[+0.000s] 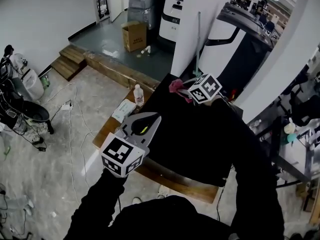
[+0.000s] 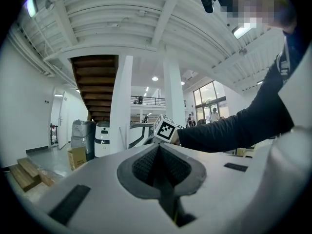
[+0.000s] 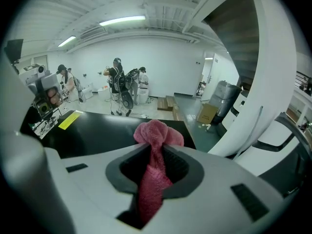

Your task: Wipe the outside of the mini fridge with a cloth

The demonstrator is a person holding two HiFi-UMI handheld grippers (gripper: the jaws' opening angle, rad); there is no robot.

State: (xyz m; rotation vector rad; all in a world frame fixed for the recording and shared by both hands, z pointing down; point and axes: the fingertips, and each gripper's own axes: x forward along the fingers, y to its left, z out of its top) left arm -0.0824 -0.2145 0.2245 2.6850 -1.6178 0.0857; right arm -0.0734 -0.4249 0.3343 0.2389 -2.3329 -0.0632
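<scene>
The mini fridge shows as a black flat top (image 1: pixel 200 139) right below me, also seen in the right gripper view (image 3: pixel 97 130). My right gripper (image 1: pixel 184 90) is shut on a pink cloth (image 1: pixel 175 86) at the top's far edge. The cloth (image 3: pixel 155 140) bunches out past the jaws and hangs back between them. My left gripper (image 1: pixel 151 119) hovers at the fridge's left edge, jaws shut with nothing between them (image 2: pixel 158 155). In the left gripper view the right gripper's marker cube (image 2: pixel 165 128) and a dark sleeve (image 2: pixel 229 126) lie ahead.
The fridge stands on a low wooden platform (image 1: pixel 165 176) with a bottle (image 1: pixel 139 95) at its left end. Cables (image 1: pixel 70 109) trail over the floor at left. A cardboard box (image 1: pixel 134 35) and a white column (image 1: pixel 200 19) lie beyond. People (image 3: pixel 117 84) stand far off.
</scene>
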